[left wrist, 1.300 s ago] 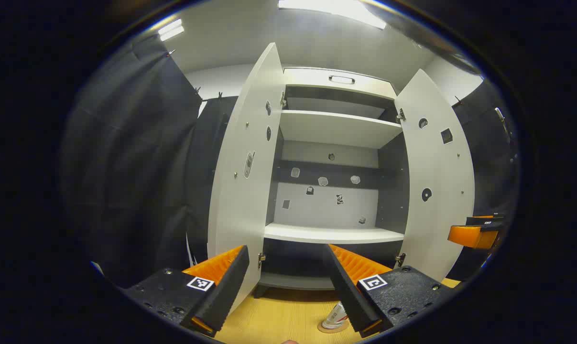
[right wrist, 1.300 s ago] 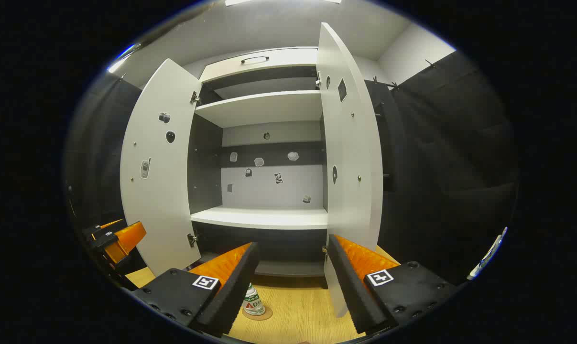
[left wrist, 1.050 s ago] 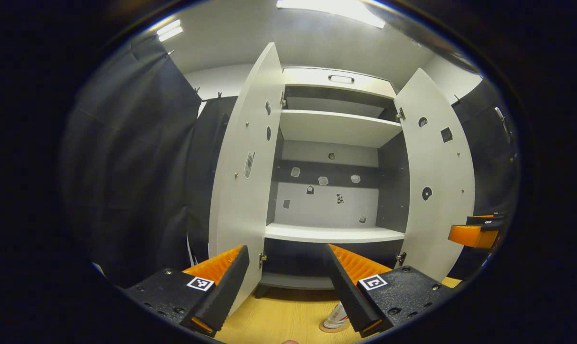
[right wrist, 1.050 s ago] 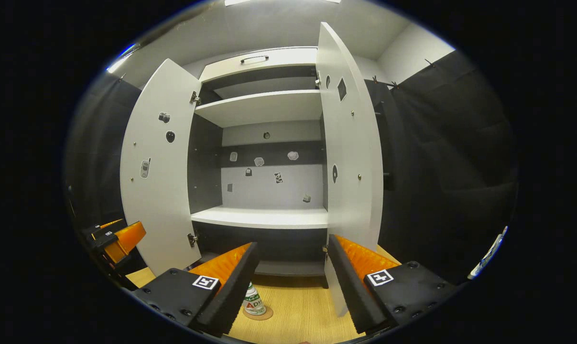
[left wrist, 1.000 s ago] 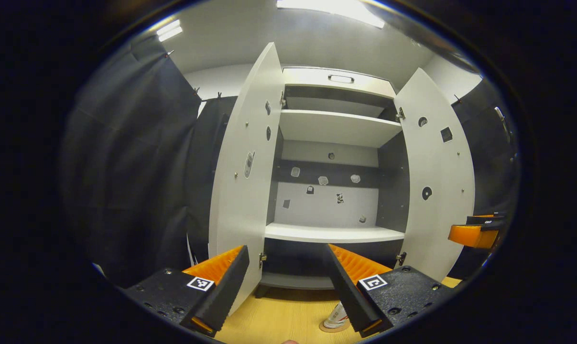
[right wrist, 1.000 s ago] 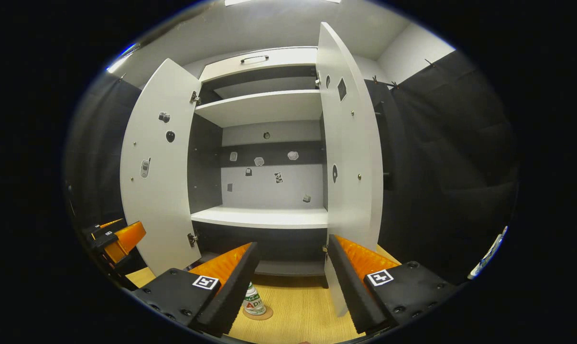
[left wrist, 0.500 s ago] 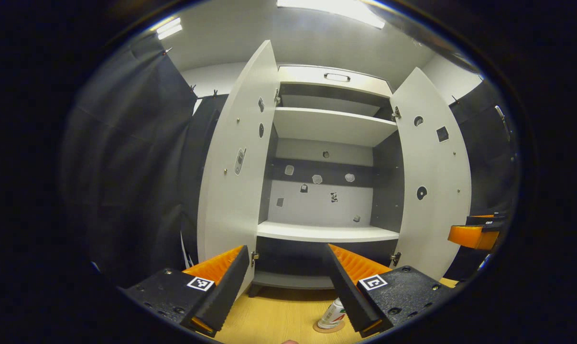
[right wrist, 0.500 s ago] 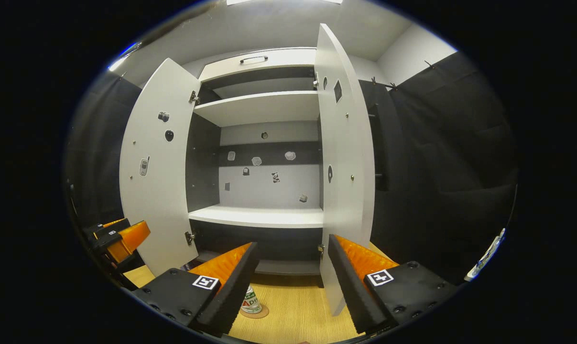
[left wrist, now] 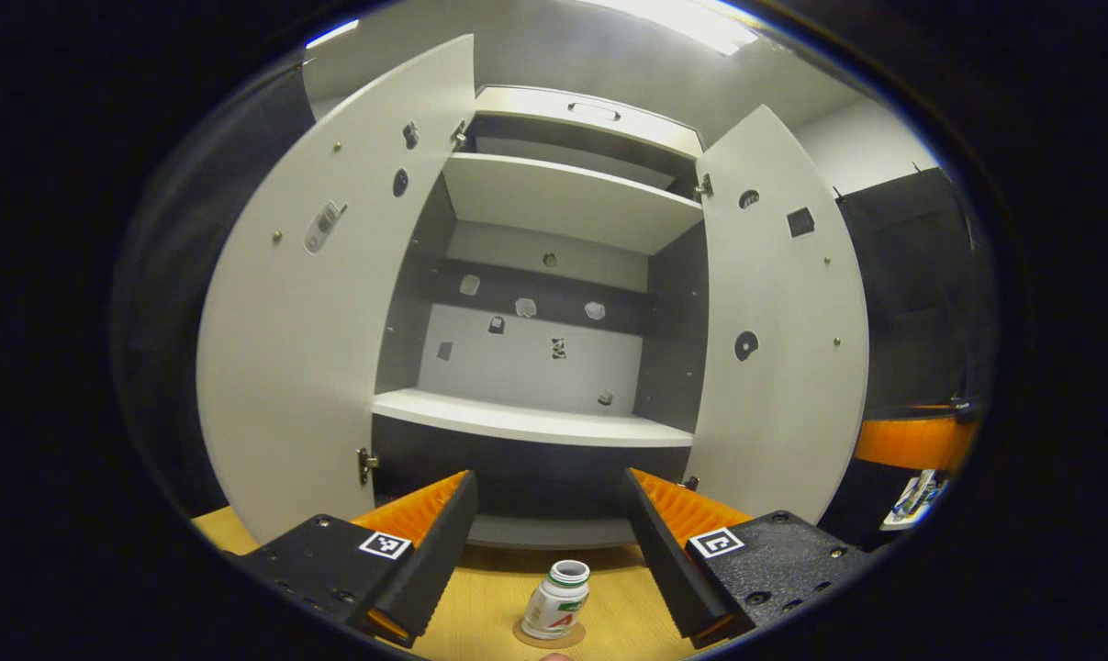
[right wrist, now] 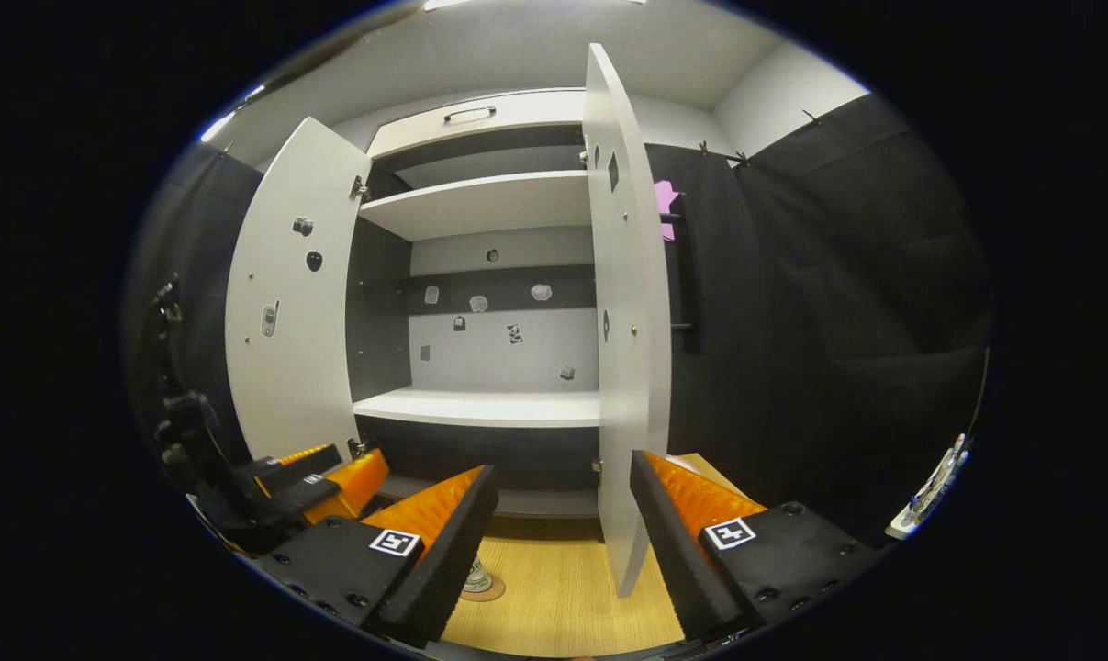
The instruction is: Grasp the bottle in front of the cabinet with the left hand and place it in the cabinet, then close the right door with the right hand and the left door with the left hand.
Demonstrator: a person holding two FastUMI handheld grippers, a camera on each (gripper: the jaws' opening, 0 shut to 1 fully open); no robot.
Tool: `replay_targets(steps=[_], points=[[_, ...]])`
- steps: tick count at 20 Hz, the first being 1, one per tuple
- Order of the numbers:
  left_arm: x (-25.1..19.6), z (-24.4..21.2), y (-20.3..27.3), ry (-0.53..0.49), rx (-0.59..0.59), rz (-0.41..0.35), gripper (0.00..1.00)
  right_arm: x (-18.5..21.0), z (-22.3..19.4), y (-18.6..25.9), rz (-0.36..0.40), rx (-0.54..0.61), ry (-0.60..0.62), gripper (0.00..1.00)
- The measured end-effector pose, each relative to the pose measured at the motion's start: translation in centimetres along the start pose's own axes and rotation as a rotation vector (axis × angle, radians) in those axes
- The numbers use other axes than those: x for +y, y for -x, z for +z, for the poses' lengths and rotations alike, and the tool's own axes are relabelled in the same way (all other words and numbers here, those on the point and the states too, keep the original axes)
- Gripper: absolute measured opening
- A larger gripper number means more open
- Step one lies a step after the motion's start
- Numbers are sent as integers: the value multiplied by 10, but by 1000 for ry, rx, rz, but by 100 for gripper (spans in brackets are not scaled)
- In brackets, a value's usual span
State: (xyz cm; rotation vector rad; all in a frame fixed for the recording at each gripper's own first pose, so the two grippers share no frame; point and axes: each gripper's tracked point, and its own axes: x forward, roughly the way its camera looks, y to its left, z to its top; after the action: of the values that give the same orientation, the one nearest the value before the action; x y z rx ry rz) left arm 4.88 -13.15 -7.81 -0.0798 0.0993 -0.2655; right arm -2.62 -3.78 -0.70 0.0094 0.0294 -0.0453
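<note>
In the left gripper view the bottle (left wrist: 557,600) stands upright on a round coaster (left wrist: 548,633) on the wooden floor (left wrist: 494,601), in front of the cabinet (left wrist: 554,275) and between the spread fingers of the left gripper (left wrist: 548,555). The left door (left wrist: 306,303) and right door (left wrist: 778,340) swing wide to either side. A shelf (left wrist: 535,424) spans the interior above the bottom compartment. The right gripper (right wrist: 561,551) hangs just beside the right door's edge
</note>
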Motion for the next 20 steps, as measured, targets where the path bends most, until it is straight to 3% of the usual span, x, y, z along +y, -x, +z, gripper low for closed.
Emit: replay_targets(steps=[7,11,16,20], points=[[-12,-118,-24,-32,132,-2,95,-37,-3,6,-62,11,19,96],[-2,-176,-24,-64,236,33,95,-48,-4,4,-80,20,23,97],[1,-217,-22,-83,303,34,96,-57,-9,6,-88,27,20,96],[3,-235,-22,-38,342,39,95,-60,-9,8,-93,18,18,97]])
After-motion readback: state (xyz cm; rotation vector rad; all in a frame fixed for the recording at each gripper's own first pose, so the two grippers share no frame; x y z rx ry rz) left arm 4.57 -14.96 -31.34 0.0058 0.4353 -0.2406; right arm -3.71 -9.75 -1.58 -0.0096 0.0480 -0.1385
